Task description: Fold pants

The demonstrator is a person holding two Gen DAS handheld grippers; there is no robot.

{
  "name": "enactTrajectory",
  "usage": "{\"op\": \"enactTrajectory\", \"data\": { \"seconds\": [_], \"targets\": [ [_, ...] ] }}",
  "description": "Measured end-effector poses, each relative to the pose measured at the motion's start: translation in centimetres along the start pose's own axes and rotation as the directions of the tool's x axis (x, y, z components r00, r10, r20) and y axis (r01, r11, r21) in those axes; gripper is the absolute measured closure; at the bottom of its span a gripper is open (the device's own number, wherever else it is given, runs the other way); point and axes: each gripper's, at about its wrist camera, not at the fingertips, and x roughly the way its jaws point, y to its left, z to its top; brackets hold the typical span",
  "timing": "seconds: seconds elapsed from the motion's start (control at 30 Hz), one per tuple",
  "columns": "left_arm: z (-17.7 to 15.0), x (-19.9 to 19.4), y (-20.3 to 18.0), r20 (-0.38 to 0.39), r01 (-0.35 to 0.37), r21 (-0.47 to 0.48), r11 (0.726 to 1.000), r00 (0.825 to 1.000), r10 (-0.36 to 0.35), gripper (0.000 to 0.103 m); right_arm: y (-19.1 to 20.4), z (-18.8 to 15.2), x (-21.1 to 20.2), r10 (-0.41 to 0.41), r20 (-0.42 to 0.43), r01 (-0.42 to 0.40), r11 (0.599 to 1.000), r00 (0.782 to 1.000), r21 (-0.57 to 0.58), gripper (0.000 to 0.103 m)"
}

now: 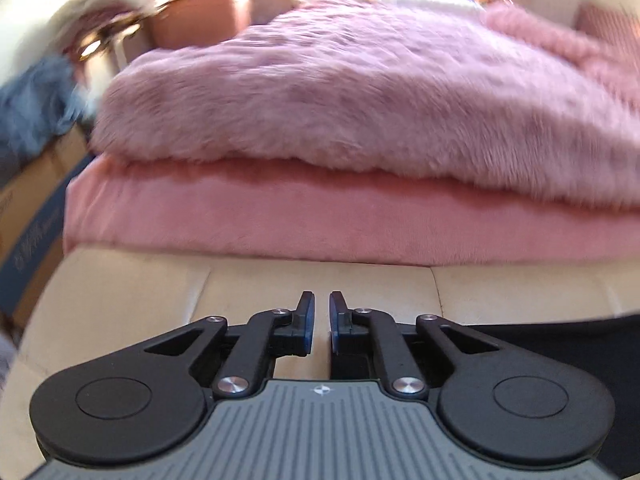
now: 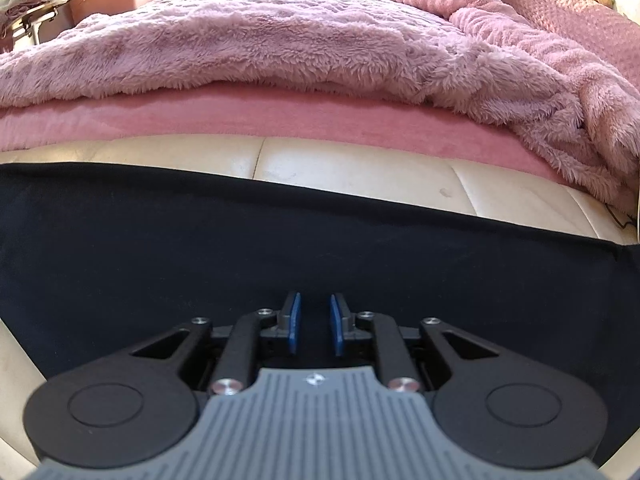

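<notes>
at the far left of the left wrist view, a blurred heap of blue cloth (image 1: 32, 96) is seen on cardboard boxes (image 1: 36, 200) beside the bed. further right, the cream padded leather bench (image 1: 120, 292) is seen at the foot of the bed, under a pink velvety mattress cover (image 1: 280, 224) and a shaggy mauve fleece blanket (image 1: 340, 92). the left hand-held gripper (image 1: 322, 322) is held over bare bench; its jaws are parted by a narrow gap and nothing is gripped. only a corner of the black soft-cloth pants (image 1: 580, 336) is seen at its right.

in the right wrist view the pants (image 2: 200, 248) are spread flat across the bench, their far edge running straight along the cream cushions. the right hand-held gripper (image 2: 314, 322) is held over the dark cloth, jaws slightly apart, with no fold pinched between the blue pads (image 2: 295, 320). whether the tips touch the cloth cannot be told.

the fabric is judged light, limp and easily creased; it would sag if lifted at one point. hold is best taken at two spaced points along an edge or at corners, pinching every layer, so the fold can be carried over evenly.
</notes>
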Motion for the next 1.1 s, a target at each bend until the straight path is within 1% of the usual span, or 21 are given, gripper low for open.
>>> {"op": "enactTrajectory", "data": {
  "seconds": [0.07, 0.1, 0.13, 0.17, 0.2, 0.23, 0.27, 0.3, 0.37, 0.47, 0.5, 0.53, 0.63, 0.7, 0.8, 0.83, 0.87, 0.9, 0.93, 1.03, 1.1],
  "targets": [
    [-0.9, -1.4, 1.7, -0.006, 0.052, -0.104, 0.993, 0.999, -0.053, 0.09, 0.1, 0.2, -0.2, -0.006, 0.001, 0.006, 1.0, 1.0, -0.008, 0.091],
    [-1.9, -2.2, 2.5, -0.01, 0.079, -0.159, 0.984, 0.997, -0.082, 0.088, 0.2, 0.2, -0.6, -0.017, 0.01, 0.017, 1.0, 1.0, -0.014, 0.091],
    [-2.6, -2.8, 2.9, -0.009, 0.096, -0.195, 0.976, 0.995, -0.1, 0.085, 0.3, 0.2, -0.9, -0.023, 0.022, 0.023, 1.0, 0.999, -0.019, 0.091],
    [-3.7, -3.4, 3.4, -0.01, 0.115, -0.244, 0.963, 0.993, -0.121, 0.082, 0.4, 0.1, -1.4, -0.021, 0.034, 0.022, 0.999, 0.999, -0.024, 0.091],
    [-4.9, -3.8, 3.8, -0.013, 0.136, -0.309, 0.941, 0.989, -0.147, 0.077, 0.5, 0.1, -1.9, -0.012, 0.041, 0.013, 1.0, 0.999, -0.028, 0.091],
    [-5.9, -4.0, 4.2, -0.015, 0.155, -0.372, 0.915, 0.985, -0.172, 0.077, 0.6, 0.0, -2.2, -0.008, 0.044, 0.009, 0.999, 0.999, -0.033, 0.091],
    [-7.0, -4.1, 4.5, -0.011, 0.174, -0.439, 0.882, 0.98, -0.199, 0.077, 0.7, -0.1, -2.6, -0.004, 0.044, 0.005, 0.999, 0.999, -0.037, 0.091],
    [-8.1, -3.9, 4.8, -0.007, 0.189, -0.504, 0.842, 0.975, -0.223, 0.077, 0.8, -0.3, -2.8, 0.004, 0.039, -0.003, 0.999, 0.999, -0.038, 0.091],
    [-9.4, -3.6, 4.8, 0.005, 0.192, -0.591, 0.784, 0.972, -0.234, 0.077, 1.1, -0.7, -3.2, 0.014, 0.033, -0.013, 0.999, 0.999, -0.039, 0.091],
    [-10.4, -2.7, 5.3, 0.045, 0.216, -0.701, 0.68, 0.964, -0.261, 0.077, 1.4, -1.2, -3.5, 0.012, 0.026, -0.011, 0.999, 1.0, -0.037, 0.091],
    [-10.5, -2.4, 5.3, 0.053, 0.219, -0.724, 0.654, 0.963, -0.264, 0.077, 1.5, -1.4, -3.6, 0.016, 0.028, -0.015, 0.999, 0.999, -0.032, 0.091],
    [-10.4, -2.1, 5.3, 0.05, 0.211, -0.735, 0.644, 0.964, -0.26, 0.077, 1.5, -1.4, -3.8, 0.019, 0.03, -0.018, 0.999, 0.999, -0.03, 0.091],
    [-10.2, -1.6, 5.1, 0.027, 0.171, -0.755, 0.633, 0.973, -0.23, 0.077, 1.8, -1.6, -3.9, 0.017, 0.028, -0.016, 0.999, 0.999, -0.036, 0.091],
    [-10.1, -1.5, 5.1, 0.026, 0.163, -0.766, 0.622, 0.974, -0.224, 0.075, 1.8, -1.6, -3.9, 0.014, 0.024, -0.013, 0.999, 1.0, -0.037, 0.091],
    [-10.0, -1.5, 4.9, 0.02, 0.155, -0.772, 0.617, 0.975, -0.22, 0.075, 1.8, -1.8, -4.0, 0.005, 0.018, -0.004, 0.999, 1.0, -0.04, 0.09],
    [-10.1, -1.5, 4.9, 0.018, 0.155, -0.767, 0.622, 0.975, -0.22, 0.076, 1.8, -1.9, -4.0, 0.004, 0.015, -0.003, 0.999, 1.0, -0.038, 0.089],
    [-10.0, -1.5, 4.8, 0.014, 0.152, -0.757, 0.636, 0.976, -0.217, 0.076, 1.8, -1.9, -3.9, 0.003, 0.011, -0.003, 0.999, 1.0, -0.036, 0.088],
    [-9.8, -1.4, 4.6, 0.002, 0.141, -0.743, 0.655, 0.978, -0.208, 0.088, 1.7, -2.0, -3.8, 0.001, 0.006, -0.001, 0.999, 1.0, -0.036, 0.088],
    [-9.8, -1.3, 4.5, -0.01, 0.129, -0.731, 0.67, 0.98, -0.199, 0.098, 1.7, -2.1, -3.7, -0.001, 0.0, 0.001, 0.999, 1.0, -0.035, 0.088],
    [-9.7, -1.8, 4.6, -0.015, 0.124, -0.712, 0.691, 0.981, -0.192, 0.1, 1.7, -2.4, -3.5, -0.003, -0.017, 0.003, 1.0, 1.0, -0.029, 0.088],
    [-9.8, -2.6, 4.4, -0.016, 0.12, -0.687, 0.717, 0.984, -0.18, 0.101, 1.5, -2.6, -3.3, -0.015, -0.031, 0.014, 0.999, 0.999, -0.036, 0.088]
  ]
}}
